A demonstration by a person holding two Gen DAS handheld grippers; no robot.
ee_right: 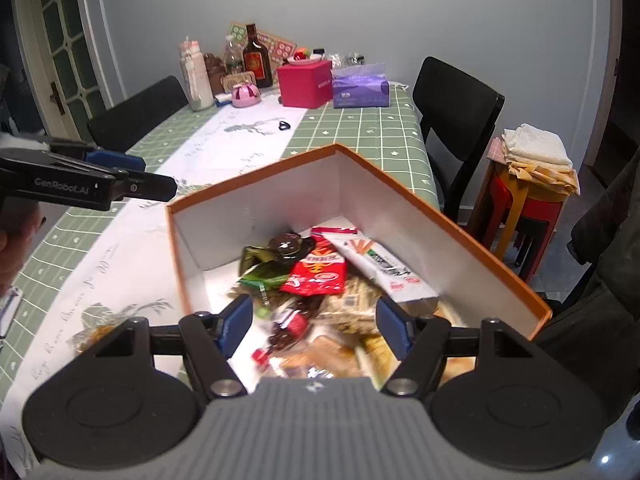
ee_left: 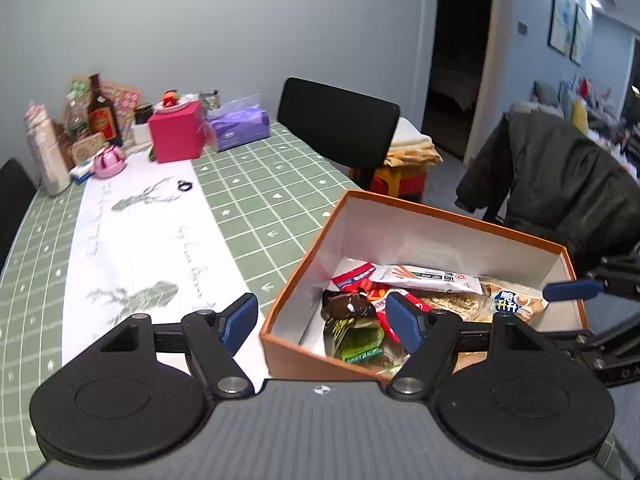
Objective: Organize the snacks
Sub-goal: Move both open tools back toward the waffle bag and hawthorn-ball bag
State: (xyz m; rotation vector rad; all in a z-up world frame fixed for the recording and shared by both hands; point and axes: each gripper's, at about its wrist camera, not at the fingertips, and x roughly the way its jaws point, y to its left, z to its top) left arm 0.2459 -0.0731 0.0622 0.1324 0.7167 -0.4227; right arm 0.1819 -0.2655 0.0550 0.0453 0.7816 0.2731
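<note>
Green checked cloth with a white runner covers the surface, which stands against a pale grey wall. At its far end sit a dark bottle, a red box and a purple tissue pack. 1 black chair stands at the far side, and a dark jacket hangs over another seat beside a stool piled with folded cloths.

Near the front edge rests an orange box with white inner walls, open at the top. Inside it lies the heap of snacks: a red packet, a long white packet, a green packet and a dark brown wrapped piece, with paler packets beneath that are too blurred to name. 1 small snack in clear wrap lies outside on the runner, just beside the box's left wall.

In the left wrist view the left tool hangs over the near left wall of the box, its blue pads set wide with nothing gripped; 1 pad is over the runner, the other over the snacks. In the right wrist view the right tool hovers over the inside of the box, jaws moderately apart and empty, the heap showing between them. A hand shows at the left edge of that view.
</note>
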